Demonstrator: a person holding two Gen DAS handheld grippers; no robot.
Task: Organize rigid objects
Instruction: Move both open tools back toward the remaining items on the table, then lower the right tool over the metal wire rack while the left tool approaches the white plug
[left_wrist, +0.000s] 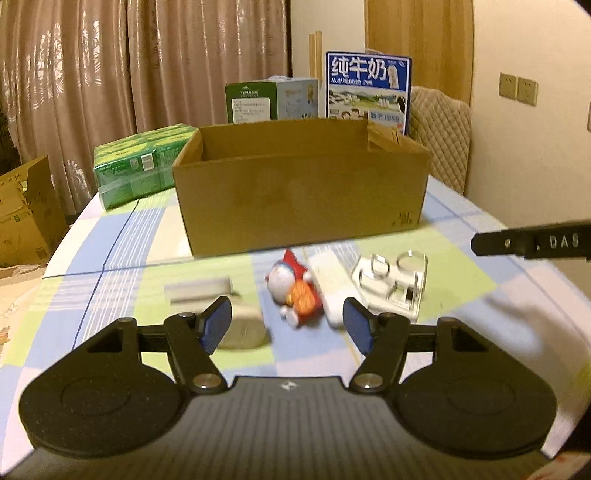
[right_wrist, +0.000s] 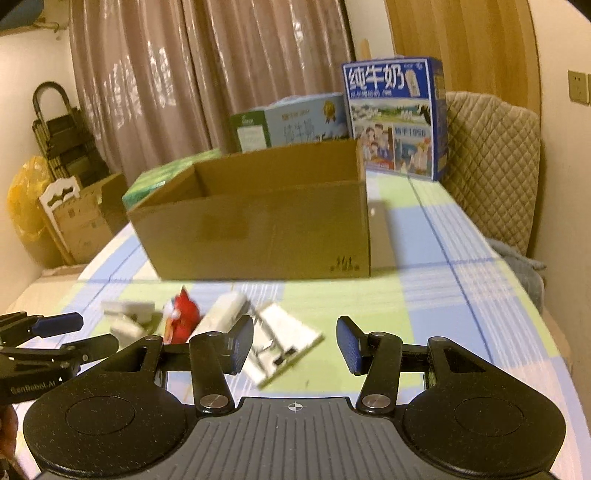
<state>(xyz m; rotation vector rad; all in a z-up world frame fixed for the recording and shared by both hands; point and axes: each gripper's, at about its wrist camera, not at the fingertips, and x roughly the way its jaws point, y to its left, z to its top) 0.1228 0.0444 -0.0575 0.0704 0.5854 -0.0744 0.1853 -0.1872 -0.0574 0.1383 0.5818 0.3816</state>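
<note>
Your landmark is the open brown cardboard box (left_wrist: 299, 184) at the middle of the checked table (left_wrist: 118, 243), and everything loose lies in a row just in front of it. Farthest left of the box front sits a blurred grey-white block (left_wrist: 199, 290), with a round beige lump (left_wrist: 242, 328) nearer you. Your left tool (left_wrist: 286, 321) has its blue pads apart with nothing between them. Dead ahead of it, below the box's middle, lies the red-and-white plastic cartoon figure (left_wrist: 293, 295), long axis running away from you toward the box. Touching its right side is the white oblong bar (left_wrist: 328, 291), then the clear acrylic holder (left_wrist: 391, 284) on the white card. Your right tool (right_wrist: 294, 345) is also apart and empty, with the holder just ahead and left. I'd say the left tool is better lined up for the figure.
</note>
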